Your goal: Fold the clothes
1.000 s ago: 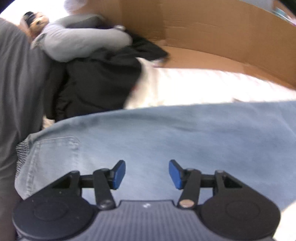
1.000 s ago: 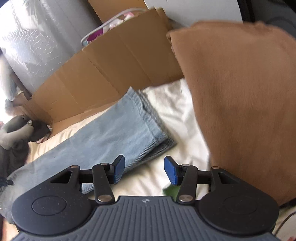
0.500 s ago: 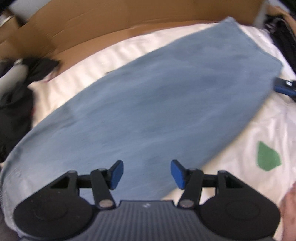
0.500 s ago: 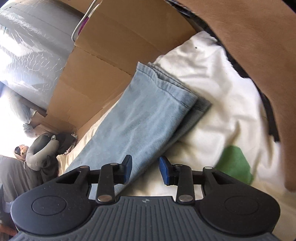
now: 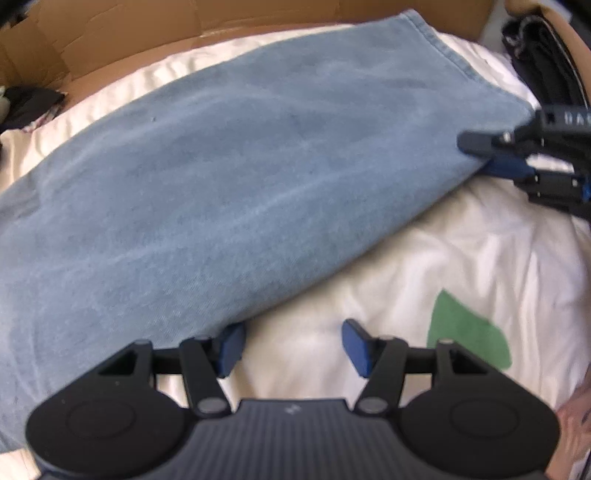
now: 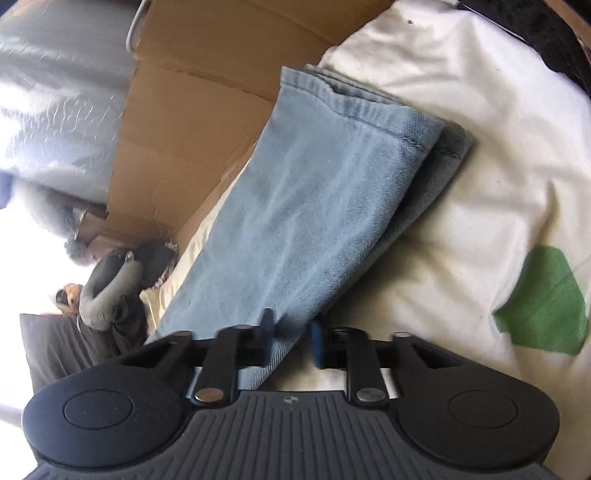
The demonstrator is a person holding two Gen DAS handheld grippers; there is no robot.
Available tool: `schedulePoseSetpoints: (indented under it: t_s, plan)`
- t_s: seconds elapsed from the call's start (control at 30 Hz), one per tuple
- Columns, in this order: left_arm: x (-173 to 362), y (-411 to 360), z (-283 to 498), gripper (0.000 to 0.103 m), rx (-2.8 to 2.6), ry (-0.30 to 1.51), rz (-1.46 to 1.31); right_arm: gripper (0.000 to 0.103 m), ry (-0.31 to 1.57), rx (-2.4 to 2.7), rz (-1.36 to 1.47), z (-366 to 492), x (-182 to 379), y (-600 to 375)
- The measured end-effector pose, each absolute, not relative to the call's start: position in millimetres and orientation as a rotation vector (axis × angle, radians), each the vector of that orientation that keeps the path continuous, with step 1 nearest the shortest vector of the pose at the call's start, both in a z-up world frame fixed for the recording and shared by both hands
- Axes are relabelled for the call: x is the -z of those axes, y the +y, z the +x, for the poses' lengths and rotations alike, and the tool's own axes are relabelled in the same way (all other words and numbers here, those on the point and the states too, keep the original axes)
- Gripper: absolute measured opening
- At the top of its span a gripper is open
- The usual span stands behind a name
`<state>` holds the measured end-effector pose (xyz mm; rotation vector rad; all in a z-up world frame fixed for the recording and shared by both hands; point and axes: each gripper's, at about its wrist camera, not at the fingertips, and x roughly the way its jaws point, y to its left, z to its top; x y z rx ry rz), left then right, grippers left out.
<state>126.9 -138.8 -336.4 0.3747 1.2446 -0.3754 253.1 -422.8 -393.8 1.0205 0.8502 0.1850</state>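
Light blue jeans (image 5: 240, 177) lie folded lengthwise across a white sheet (image 5: 424, 258). My left gripper (image 5: 291, 347) is open just above the sheet at the jeans' near long edge; its left fingertip (image 5: 231, 343) touches that edge and nothing is between the fingers. My right gripper (image 6: 291, 339) is shut on the jeans (image 6: 314, 206) at the near side edge close to the hem, with denim layers pinched between the blue pads. In the left wrist view the right gripper (image 5: 491, 157) clamps the corner by the hem.
A green patch (image 5: 465, 332) marks the sheet (image 6: 480, 129) beside the jeans. Cardboard walls (image 5: 184, 22) (image 6: 192, 122) stand behind. A pile of dark and grey clothes (image 6: 110, 295) lies past the waist end. A black bag (image 5: 546, 62) sits at far right.
My left gripper swung from the waist end toward the near long edge, staying open. My right gripper dropped onto the jeans' edge near the hem and its fingers narrowed onto the denim.
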Motion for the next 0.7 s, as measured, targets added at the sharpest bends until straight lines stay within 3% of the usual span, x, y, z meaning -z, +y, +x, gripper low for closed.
schedulePoseSetpoints:
  t_s: [0.07, 0.53, 0.6, 0.63, 0.67, 0.7]
  plan:
    - [342, -142, 124, 0.061, 0.37, 1.239, 0.351, 0.004, 0.819, -0.186, 1.047, 251, 391, -426]
    - [324, -159, 137, 0.06, 0.395, 1.113, 0.284, 0.004, 0.771, -0.159, 1.009, 256, 378, -433]
    - [322, -160, 138, 0.06, 0.404, 1.102, 0.281, 0.009, 0.771, -0.15, 0.989, 255, 379, -432]
    - [323, -161, 139, 0.06, 0.417, 1.108, 0.289, 0.024, 0.772, -0.146, 0.98, 254, 379, -432]
    - [324, -161, 140, 0.061, 0.43, 1.114, 0.298, 0.052, 0.772, -0.142, 0.97, 253, 379, -432]
    - [325, -161, 141, 0.062, 0.443, 1.12, 0.306, 0.061, 0.772, -0.137, 0.96, 253, 380, -432]
